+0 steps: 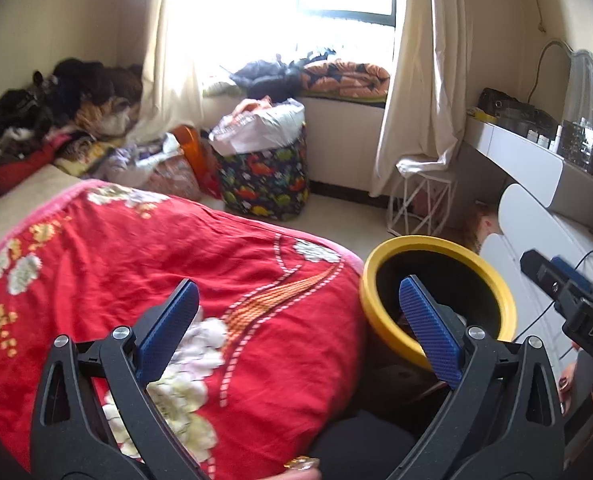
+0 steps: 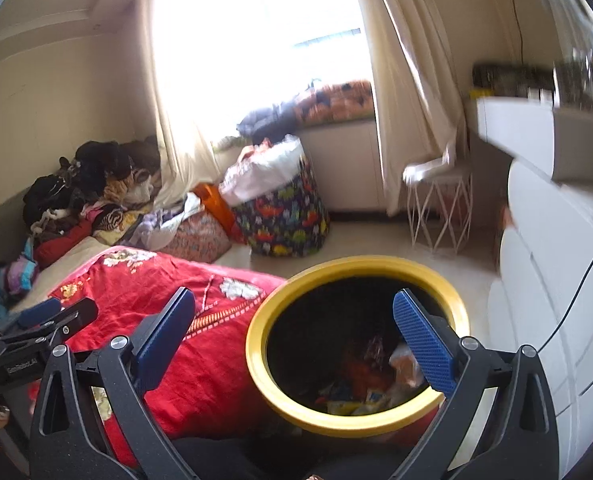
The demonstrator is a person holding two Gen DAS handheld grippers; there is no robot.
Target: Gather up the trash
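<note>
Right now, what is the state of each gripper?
Left gripper: open, fingers hold nothing.
Right gripper: open, nothing held, above the yellow bin.

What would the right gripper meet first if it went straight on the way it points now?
Probably the yellow-rimmed bin: the open, empty right gripper points slightly down over its mouth, toward the trash inside. Depth is uncertain.

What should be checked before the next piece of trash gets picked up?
1. Right gripper empty, jaws wide: ok.
2. Left gripper empty, jaws apart: ok.
3. Bin upright beside the red blanket: ok.
4. Room left in the bin: ok; wrappers cover only the bottom.
5. Next piece of trash in sight: cannot tell; none stands out on blanket or floor.
</note>
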